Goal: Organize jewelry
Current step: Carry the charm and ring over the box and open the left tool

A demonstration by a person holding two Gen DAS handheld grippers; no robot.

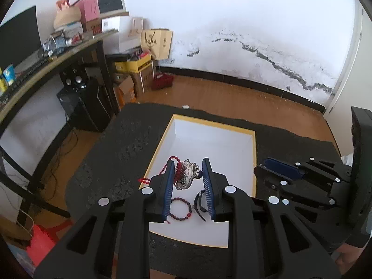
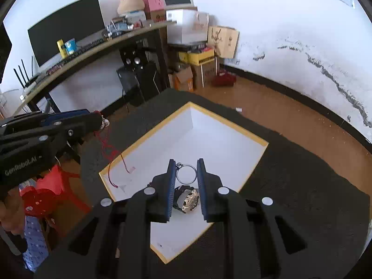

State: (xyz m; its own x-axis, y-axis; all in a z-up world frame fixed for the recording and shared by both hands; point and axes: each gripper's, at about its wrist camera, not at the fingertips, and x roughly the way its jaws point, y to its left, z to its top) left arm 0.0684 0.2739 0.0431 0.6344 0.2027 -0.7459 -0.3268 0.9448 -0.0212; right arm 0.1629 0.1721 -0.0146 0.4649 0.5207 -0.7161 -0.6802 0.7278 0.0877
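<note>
Between your left gripper's (image 1: 188,171) spread fingers: silver pendant (image 1: 186,176) on red cord, above the white box (image 1: 241,139). Light, floppy; pinch the stiff metal body. Right gripper (image 2: 186,172) spread too, over ring (image 2: 186,174) and watch (image 2: 187,200).

One white box (image 1: 234,139) with a yellow rim is sitting on the dark mat. Showing over it are one silver pendant (image 1: 186,174) on a red cord, one red bead bracelet (image 1: 181,209), one watch (image 2: 187,198) at 6 o'clock, and one silver ring (image 2: 186,174).
</note>
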